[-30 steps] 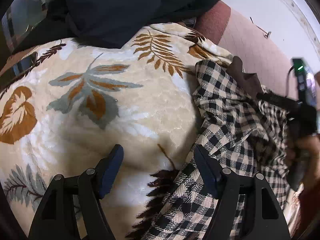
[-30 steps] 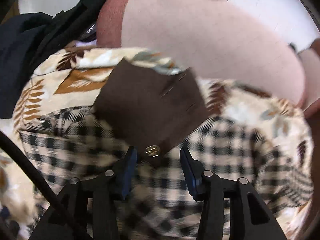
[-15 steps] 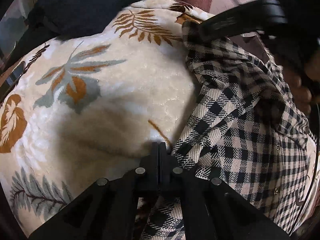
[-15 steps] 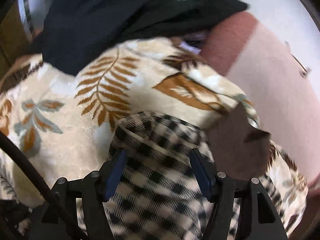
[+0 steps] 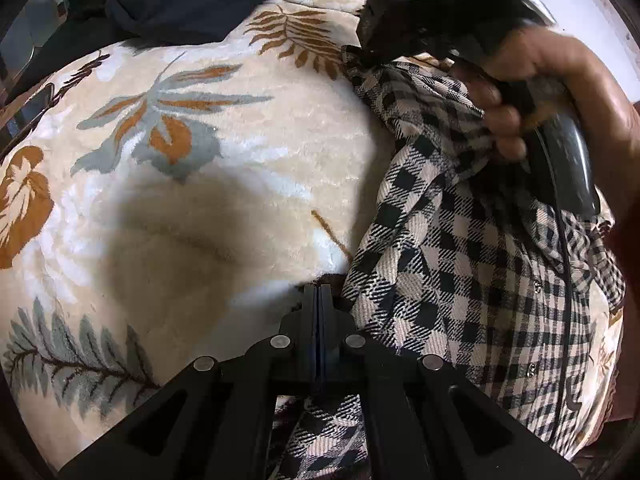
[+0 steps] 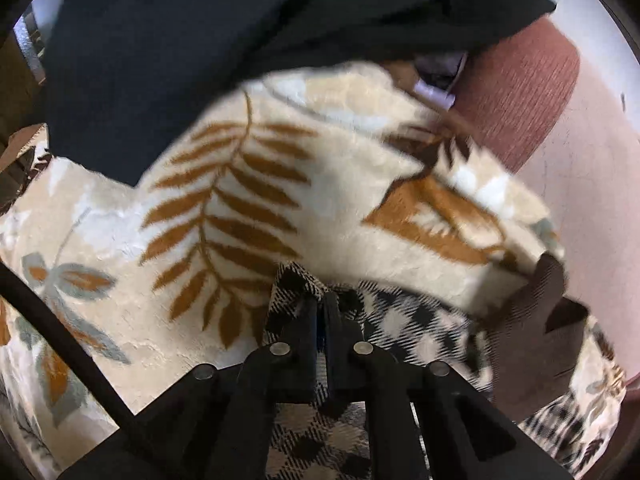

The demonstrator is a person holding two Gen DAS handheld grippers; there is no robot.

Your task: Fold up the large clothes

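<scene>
a cream plush blanket point(image 5: 224, 208) printed with brown and grey leaves covers the surface, a dark cloth point(image 6: 208, 40) heaped at its far end beside a reddish-brown cushion point(image 6: 520, 96), with a pale pink wall point(image 6: 600, 184) behind it.

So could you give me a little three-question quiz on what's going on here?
1. True or false: the left gripper is wide open.
2. What is the right gripper shut on?
A. the checked shirt
B. the dark cloth
C. nothing
3. What pattern is on the blanket under the shirt?

Key: 1 false, its jaws are shut. 2 A. 3 leaves.
</scene>
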